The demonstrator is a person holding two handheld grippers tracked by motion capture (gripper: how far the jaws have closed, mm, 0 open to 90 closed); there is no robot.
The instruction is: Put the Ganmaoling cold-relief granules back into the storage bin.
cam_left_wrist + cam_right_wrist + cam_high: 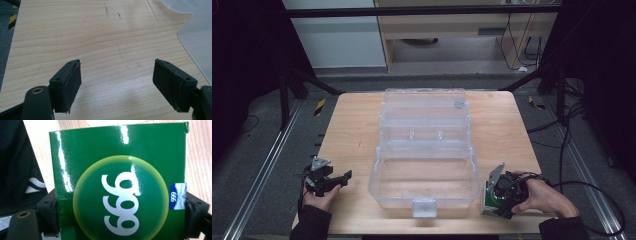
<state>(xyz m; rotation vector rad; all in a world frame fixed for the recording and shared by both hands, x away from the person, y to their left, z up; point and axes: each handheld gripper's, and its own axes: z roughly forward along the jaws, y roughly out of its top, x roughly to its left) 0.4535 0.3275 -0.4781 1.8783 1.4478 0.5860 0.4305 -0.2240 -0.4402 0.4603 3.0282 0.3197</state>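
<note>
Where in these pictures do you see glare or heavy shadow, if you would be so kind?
Right gripper view: white streaks of glare run down the glossy green box, sharpest near its top edge. Left gripper view: even light, with soft shadows on the table under the open left gripper. High view: the surroundings are dark, and the clear plastic case shows pale reflections.

Green box [120, 195] bottom cut off

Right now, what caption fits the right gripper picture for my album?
The right gripper clamps a shiny green box marked 999 above the wooden table.
</note>
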